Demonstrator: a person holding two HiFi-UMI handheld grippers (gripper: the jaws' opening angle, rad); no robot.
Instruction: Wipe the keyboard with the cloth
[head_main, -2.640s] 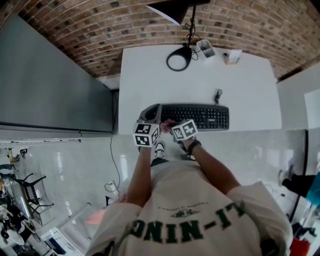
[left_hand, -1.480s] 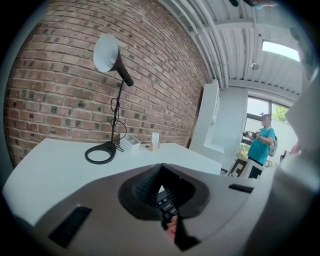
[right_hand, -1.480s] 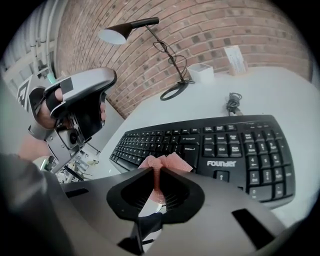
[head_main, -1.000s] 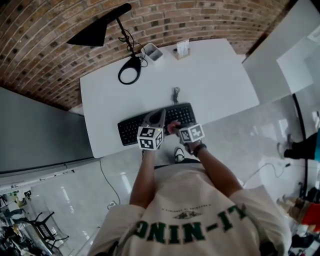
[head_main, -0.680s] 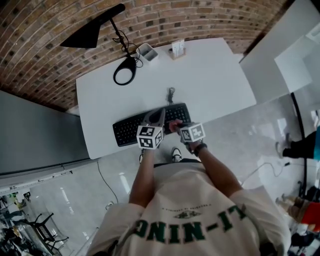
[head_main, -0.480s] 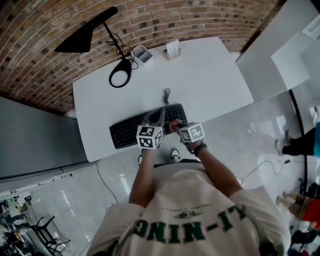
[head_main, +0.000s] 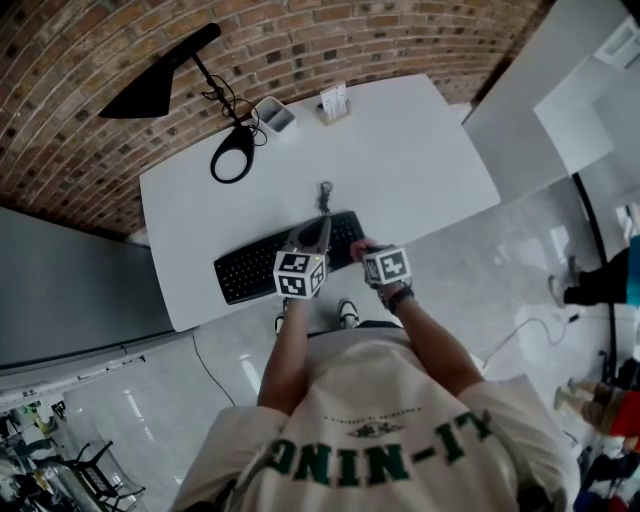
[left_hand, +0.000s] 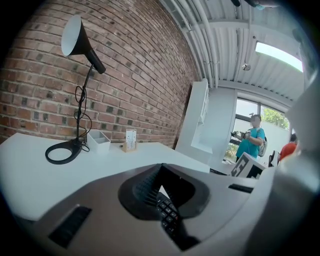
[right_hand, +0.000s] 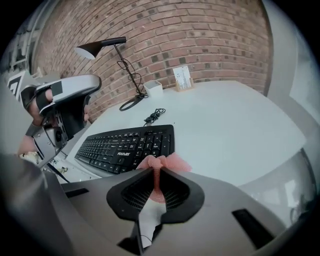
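The black keyboard (head_main: 262, 264) lies slanted near the front edge of the white table (head_main: 420, 170). My right gripper (head_main: 360, 249) is shut on a pink cloth (right_hand: 163, 162), and the bunched cloth sits at the keyboard's (right_hand: 127, 144) right front corner. Whether cloth and keys touch, I cannot tell. My left gripper (head_main: 316, 229) hovers over the right part of the keyboard. In the left gripper view its jaws (left_hand: 160, 167) meet at the tips with nothing between them, and a few keys (left_hand: 168, 216) show below. It also appears at the left of the right gripper view (right_hand: 65, 95).
A black desk lamp (head_main: 232, 155) stands at the back left of the table, with a white box (head_main: 272, 115) and a card holder (head_main: 333, 100) beside it. A coiled cable (head_main: 325, 190) lies behind the keyboard. A person in teal (left_hand: 252, 142) stands far off.
Both grippers have travelled from the keyboard's left end to its right end, the pink cloth staying in the right gripper. The head view has swung, so the table now sits slanted.
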